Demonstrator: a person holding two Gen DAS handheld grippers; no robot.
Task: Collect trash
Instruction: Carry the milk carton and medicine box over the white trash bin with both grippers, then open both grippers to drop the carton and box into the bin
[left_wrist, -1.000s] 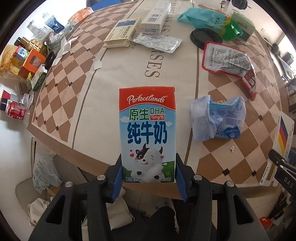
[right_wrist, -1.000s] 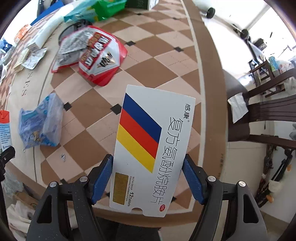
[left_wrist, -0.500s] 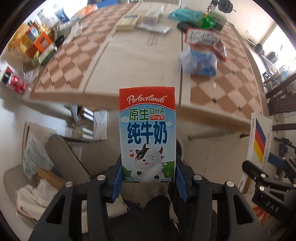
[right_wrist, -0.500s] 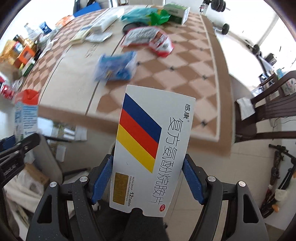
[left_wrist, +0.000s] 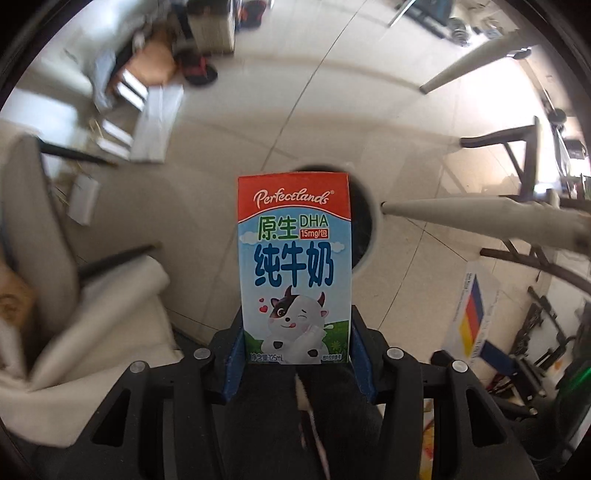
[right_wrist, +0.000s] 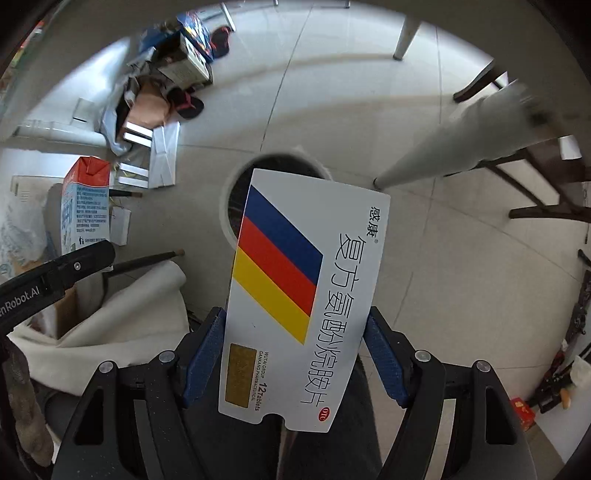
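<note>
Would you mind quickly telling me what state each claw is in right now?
Left claw: closed on the milk carton.
Right claw: closed on the medicine box.

Both wrist cameras look steeply down at the tiled floor

Each view faces along its own tool, close over a dark round bin (left_wrist: 364, 221) (right_wrist: 236, 199) at frame centre; both share that bin, the floor tiles and a pale table leg (left_wrist: 461, 212) (right_wrist: 439, 147).
</note>
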